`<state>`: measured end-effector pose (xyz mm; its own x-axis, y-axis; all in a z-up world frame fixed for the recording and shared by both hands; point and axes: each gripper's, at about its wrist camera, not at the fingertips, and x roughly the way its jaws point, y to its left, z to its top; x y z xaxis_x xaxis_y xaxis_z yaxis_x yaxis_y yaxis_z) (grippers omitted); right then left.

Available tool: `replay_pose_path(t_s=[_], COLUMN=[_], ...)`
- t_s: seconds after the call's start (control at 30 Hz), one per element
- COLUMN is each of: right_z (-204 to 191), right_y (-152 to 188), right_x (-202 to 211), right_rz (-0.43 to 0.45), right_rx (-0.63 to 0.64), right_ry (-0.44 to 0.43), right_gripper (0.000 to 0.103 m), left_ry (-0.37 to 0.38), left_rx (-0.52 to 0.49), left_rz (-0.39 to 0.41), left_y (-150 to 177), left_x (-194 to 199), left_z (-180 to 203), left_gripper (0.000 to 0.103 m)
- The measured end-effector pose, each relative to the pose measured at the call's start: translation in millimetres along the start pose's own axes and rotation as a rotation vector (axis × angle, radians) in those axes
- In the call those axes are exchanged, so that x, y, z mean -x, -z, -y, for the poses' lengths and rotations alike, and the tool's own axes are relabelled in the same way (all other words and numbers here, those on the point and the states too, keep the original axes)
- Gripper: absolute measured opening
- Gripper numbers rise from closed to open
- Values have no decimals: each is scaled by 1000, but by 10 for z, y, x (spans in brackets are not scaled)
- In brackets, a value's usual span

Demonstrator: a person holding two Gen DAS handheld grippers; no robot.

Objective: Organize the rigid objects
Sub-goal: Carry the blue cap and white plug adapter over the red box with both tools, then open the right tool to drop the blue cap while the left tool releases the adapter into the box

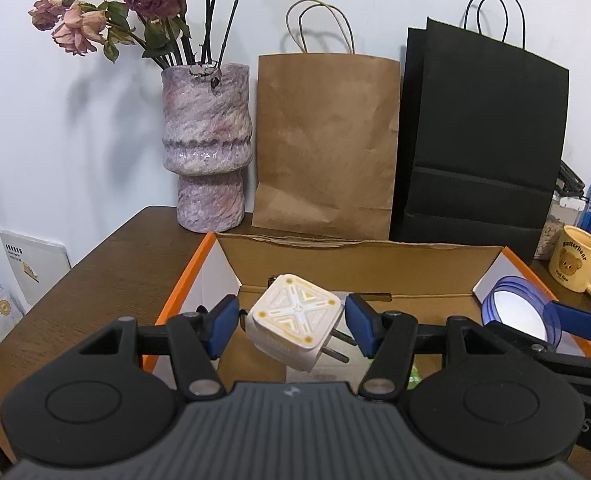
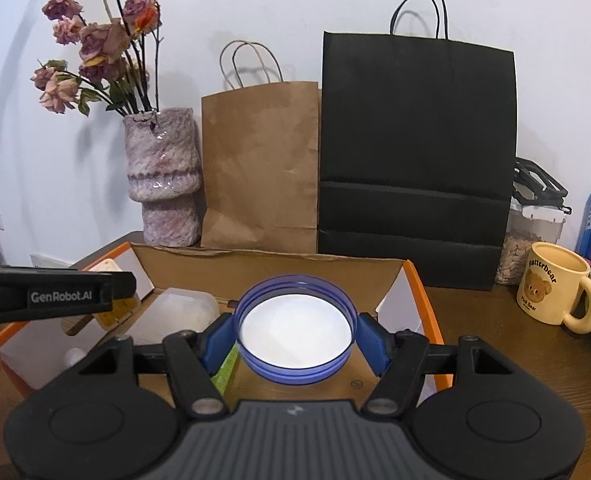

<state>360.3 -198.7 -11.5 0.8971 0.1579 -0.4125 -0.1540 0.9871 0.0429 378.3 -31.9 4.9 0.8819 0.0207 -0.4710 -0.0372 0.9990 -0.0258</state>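
White and yellow plug adapter (image 1: 293, 318) between the blue pads of the left hand-held gripper (image 1: 293, 326), tilted: patterned square face turned up and toward the camera, metal prongs (image 1: 335, 350) pointing down and to the right, toward the right pad. Jaws wide apart; small gaps visible on both sides of the adapter, so hard to tell whether the pads actually touch it. Adapter poised over the open cardboard box (image 1: 359, 258), above the box's interior.

Round blue-rimmed lid (image 2: 295, 330) clamped across its width between the pads of the right hand-held gripper (image 2: 295, 336), white face turned up and toward the camera, rim tipped slightly away. Jaws spread wide to the lid's full width, pads pressed against the rim on either side. Lid held over the right part of the same box (image 2: 263, 264), near the orange-edged flap (image 2: 427, 308).

Both hand-held grippers level and pointing forward toward the wall, side by side over the box; left one seen in the right wrist view as a black bar at the left edge. Inside the box, a translucent white container (image 2: 183, 306) toward the left.

Box standing on the wooden table (image 1: 107, 276). Behind it against the wall: mottled purple vase (image 1: 207, 148) with dried roses, brown paper bag (image 1: 327, 140), black paper bag (image 1: 483, 136). Yellow bear mug (image 2: 557, 288) to the right on the table.
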Motion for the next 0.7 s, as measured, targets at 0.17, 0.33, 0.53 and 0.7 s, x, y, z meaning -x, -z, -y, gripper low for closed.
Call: replay_pose_path(t_s=[0.17, 0.33, 0.53, 0.7], right_z=[6, 14, 18, 49], right_y=[20, 32, 43, 40], right_x=[-65, -92, -104, -110], right_rz=[-12, -21, -33, -41], right_rx=[7, 9, 6, -16], right_ry=[1, 2, 0, 4], right_gripper=[65, 65, 65, 76], left_ry=[-5, -7, -3, -19], left_rx=[-15, -28, -34, -55], left_rz=[-9, -16, -32, -7], left_y=[9, 24, 46, 56], left_x=[-61, -93, -114, -75], left_z=[-1, 9, 10, 44], left_gripper=[60, 60, 61, 85])
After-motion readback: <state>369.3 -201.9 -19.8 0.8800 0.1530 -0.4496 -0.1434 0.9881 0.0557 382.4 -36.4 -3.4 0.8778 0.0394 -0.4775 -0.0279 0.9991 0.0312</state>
